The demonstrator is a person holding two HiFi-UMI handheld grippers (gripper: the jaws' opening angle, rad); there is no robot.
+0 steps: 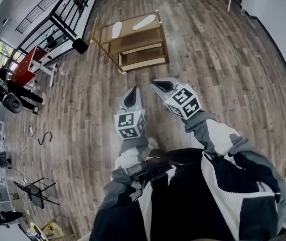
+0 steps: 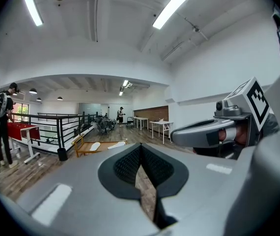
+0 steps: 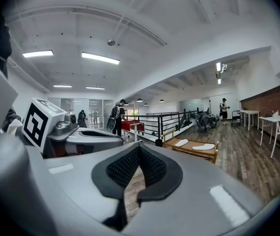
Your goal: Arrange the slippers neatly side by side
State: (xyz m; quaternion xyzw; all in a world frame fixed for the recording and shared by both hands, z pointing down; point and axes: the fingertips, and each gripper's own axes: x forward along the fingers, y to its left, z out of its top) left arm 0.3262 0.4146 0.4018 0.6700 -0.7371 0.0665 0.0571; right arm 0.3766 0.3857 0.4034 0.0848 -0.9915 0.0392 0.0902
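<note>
Far ahead of clenched, empty left tongs (image 1: pixel 134 91) and right tongs (image 1: pixel 155 84): slippers (image 1: pixel 117 29) atop rack (image 1: pixel 131 27).

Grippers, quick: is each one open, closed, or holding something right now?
Left gripper: closed, nothing between its jaws.
Right gripper: closed, nothing between its jaws.

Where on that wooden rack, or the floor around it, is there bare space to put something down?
On the rack's top shelf, a bare strip lies between the two white slippers. The plank floor right of the rack is open. Left, by the railing and red table, it is crowded.
</note>
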